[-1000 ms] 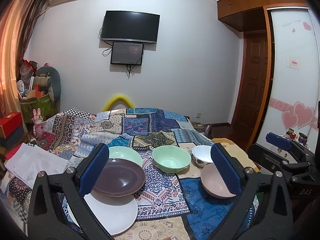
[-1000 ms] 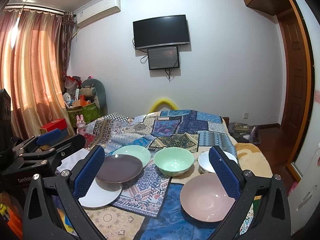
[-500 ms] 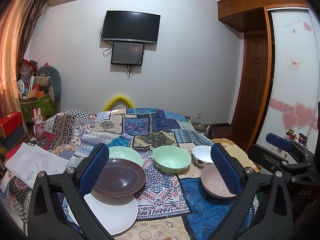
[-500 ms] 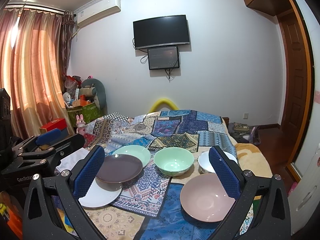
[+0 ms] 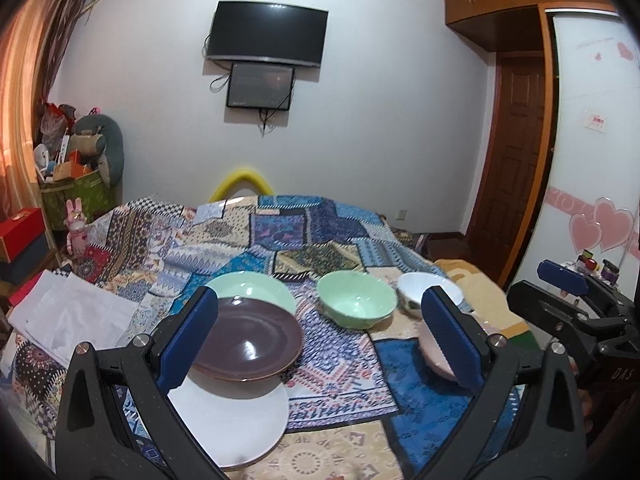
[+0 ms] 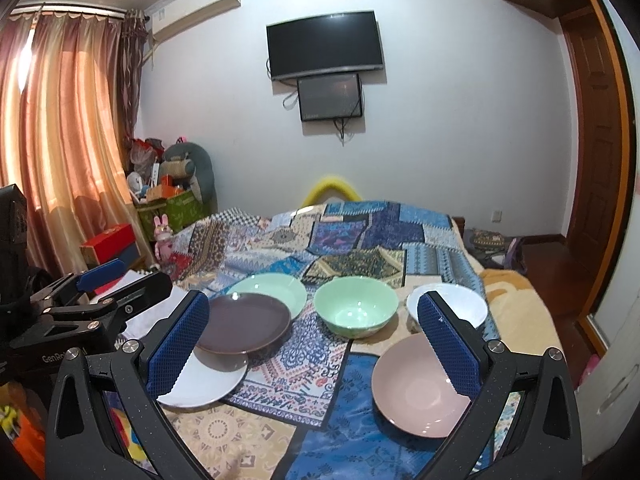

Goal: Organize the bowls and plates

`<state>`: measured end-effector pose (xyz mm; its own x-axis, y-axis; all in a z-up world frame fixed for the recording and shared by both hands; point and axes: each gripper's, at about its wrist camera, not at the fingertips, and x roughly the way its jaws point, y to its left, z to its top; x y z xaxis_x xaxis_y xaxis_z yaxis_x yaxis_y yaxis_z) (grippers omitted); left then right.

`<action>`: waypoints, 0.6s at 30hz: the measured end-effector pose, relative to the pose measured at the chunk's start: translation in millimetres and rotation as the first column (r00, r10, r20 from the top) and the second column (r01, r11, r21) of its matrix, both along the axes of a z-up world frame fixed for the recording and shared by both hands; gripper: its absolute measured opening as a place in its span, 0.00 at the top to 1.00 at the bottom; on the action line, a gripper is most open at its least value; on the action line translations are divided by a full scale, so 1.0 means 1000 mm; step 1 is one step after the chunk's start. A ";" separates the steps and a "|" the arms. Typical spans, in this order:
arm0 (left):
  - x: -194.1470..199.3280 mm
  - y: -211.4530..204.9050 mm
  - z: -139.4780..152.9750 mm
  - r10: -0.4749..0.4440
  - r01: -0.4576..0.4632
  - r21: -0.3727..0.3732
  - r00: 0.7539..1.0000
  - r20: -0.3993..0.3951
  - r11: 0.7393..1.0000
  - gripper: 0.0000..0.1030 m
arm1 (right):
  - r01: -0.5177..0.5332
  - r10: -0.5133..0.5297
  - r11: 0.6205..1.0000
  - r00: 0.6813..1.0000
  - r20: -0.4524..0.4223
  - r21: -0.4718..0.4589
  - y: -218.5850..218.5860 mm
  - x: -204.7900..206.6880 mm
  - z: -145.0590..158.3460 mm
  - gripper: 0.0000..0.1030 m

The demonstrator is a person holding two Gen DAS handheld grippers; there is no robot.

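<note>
Both claws hang above the near end of a bed spread with a patchwork quilt [image 6: 360, 236], and neither holds anything. The left claw [image 5: 320, 332] has its blue-padded fingers set wide apart; the right claw [image 6: 316, 340] is spread just as wide.

On the quilt lie the dishes. A dark purple plate [image 5: 248, 340] sits on the left, its near edge overlapping a white plate [image 5: 236, 420] below it and its far edge overlapping a pale green plate [image 5: 252, 286] behind it. To the right of that stack stands a pale green bowl [image 5: 356, 310], upright and apart from the plates. Further right is a white bowl [image 6: 452, 302], partly hidden by the right claw's finger in the right wrist view. Nearest on the right lies a pink dish [image 6: 416, 384], shallow and tilted slightly, resting on a blue patch of the quilt; whether it is a plate or a shallow bowl is hard to tell.

On the far wall hangs a dark television [image 6: 324, 46] with a smaller screen [image 6: 330, 96] under it. Orange curtains [image 6: 60, 128] cover the window on the left.
</note>
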<state>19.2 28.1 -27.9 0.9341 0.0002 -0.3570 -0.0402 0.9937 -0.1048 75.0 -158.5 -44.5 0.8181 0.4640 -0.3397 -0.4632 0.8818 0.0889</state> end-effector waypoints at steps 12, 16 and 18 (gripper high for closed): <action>0.040 0.071 -0.044 0.030 -0.037 -0.037 0.986 -0.164 0.999 0.00 | -0.024 0.014 0.997 0.991 -0.131 -0.075 0.047 0.035 -0.030 0.00; 0.053 0.100 -0.055 0.065 -0.071 -0.018 0.969 -0.237 0.997 0.06 | -0.044 0.026 0.995 0.982 -0.186 -0.091 0.063 0.050 -0.042 0.00; 0.061 0.113 -0.061 0.082 -0.087 -0.006 0.963 -0.257 0.996 0.09 | -0.049 0.026 0.993 0.979 -0.201 -0.111 0.073 0.056 -0.048 0.00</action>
<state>79.8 141.1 -89.4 0.8084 0.0669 -0.5848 -0.1518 0.9836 -0.0973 131.1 -85.4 -92.2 0.7114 0.4415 -0.5468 -0.4792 0.8739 0.0821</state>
